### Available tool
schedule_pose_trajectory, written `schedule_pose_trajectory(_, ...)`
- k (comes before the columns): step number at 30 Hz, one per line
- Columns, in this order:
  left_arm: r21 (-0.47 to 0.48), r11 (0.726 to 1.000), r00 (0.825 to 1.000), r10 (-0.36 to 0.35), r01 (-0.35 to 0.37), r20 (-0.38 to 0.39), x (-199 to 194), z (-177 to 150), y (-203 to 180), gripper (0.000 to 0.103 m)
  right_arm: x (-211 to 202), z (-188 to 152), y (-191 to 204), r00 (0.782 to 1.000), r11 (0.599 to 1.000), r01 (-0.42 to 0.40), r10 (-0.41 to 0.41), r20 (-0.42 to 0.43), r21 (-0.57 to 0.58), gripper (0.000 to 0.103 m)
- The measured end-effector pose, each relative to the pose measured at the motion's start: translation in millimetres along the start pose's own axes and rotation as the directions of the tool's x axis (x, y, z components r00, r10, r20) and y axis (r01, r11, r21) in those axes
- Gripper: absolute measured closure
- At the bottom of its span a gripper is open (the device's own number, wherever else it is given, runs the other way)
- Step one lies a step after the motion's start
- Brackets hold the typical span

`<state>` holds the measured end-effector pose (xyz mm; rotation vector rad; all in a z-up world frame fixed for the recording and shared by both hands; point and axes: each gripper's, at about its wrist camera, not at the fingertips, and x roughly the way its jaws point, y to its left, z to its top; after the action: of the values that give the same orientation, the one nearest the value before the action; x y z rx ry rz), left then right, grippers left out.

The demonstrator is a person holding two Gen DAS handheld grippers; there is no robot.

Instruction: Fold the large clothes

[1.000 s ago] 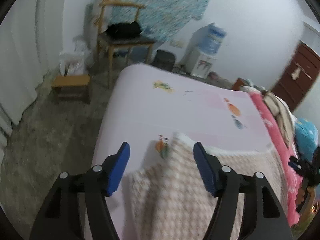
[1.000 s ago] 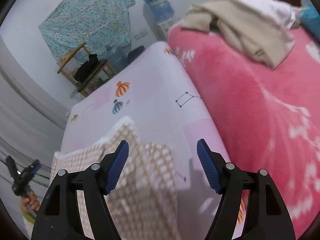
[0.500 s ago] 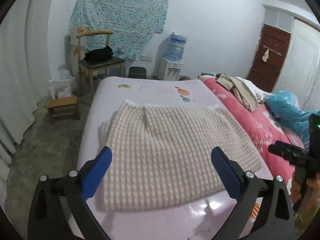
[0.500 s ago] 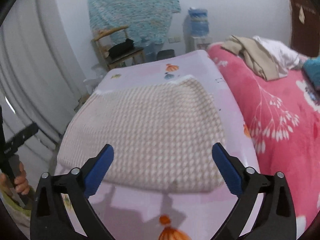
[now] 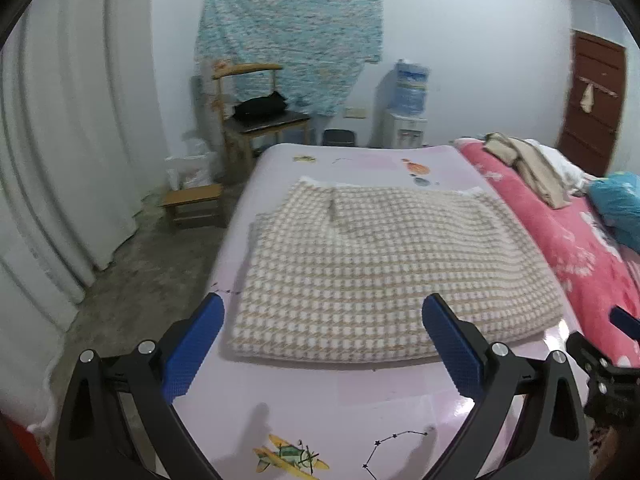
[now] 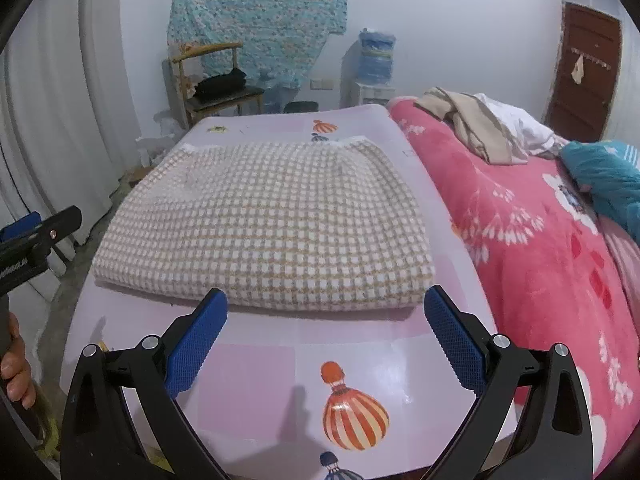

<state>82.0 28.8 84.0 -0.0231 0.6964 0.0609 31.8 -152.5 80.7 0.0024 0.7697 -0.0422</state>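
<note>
Both of my grippers hang spread wide and holding nothing. On my left gripper (image 5: 322, 318) the blue pads (image 5: 192, 346) stand far apart above the near edge of the lilac table cover (image 5: 360, 408); my right gripper (image 6: 326, 314) is parted just as widely, hovering over a printed hot-air balloon (image 6: 354, 414).

Just beyond the fingertips of both lies the folded checked garment (image 5: 384, 272), beige and white, flat on the cover in a thick rectangle. Its near folded edge faces me, and neither gripper touches it. From the right wrist view the same garment (image 6: 272, 228) fills the middle of the cover, and my left gripper shows at the far left edge, held in my left hand (image 6: 16, 372).

Nothing lies between the grippers and the garment. To my right, touching the lilac cover's side, runs a pink flowered blanket (image 6: 532, 248) with a heap of beige and white clothes (image 6: 480, 124) on it and a teal bundle (image 6: 608, 176) further right. Past the far end of the cover stand a wooden chair (image 5: 256, 120) with a black bag on its seat, a low wooden stool (image 5: 194, 204), a water dispenser (image 5: 406, 116) and a dark bin (image 5: 339, 137). A patterned teal cloth (image 5: 292, 36) hangs on the wall; white curtains (image 5: 60, 152) are on my left, a brown door (image 5: 594, 100) at the far right.
</note>
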Motion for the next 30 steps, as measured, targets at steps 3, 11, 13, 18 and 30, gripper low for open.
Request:
schedule_pose_trajectory(3,-0.023,1.000,0.999,0.003,-0.004,-0.049,5,0,0,0.006,-4,0,-2,1.000,1.000,0.010,-0.010,0.010,0.016,0.008)
schedule_pose_trajectory(11,0.015,0.999,0.996,0.036,-0.035,-0.085,12,-8,-18,0.005,2,3,-4,1.000,0.996,-0.012,0.013,-0.016,0.088,0.008)
schedule_pose_trajectory(13,0.021,0.999,0.994,0.034,-0.032,-0.104,15,-12,-23,0.005,7,2,-4,0.999,0.996,-0.006,0.009,-0.039,0.093,0.008)
schedule_pose_trajectory(18,0.054,0.998,0.986,0.049,-0.041,-0.162,24,-17,-37,0.006,12,-2,-6,0.998,0.995,0.005,0.002,-0.060,0.105,0.008)
schedule_pose_trajectory(30,0.073,0.996,0.972,0.065,-0.049,-0.225,40,-22,-41,0.006,24,-1,5,0.995,0.998,0.002,0.005,-0.101,0.071,0.008)
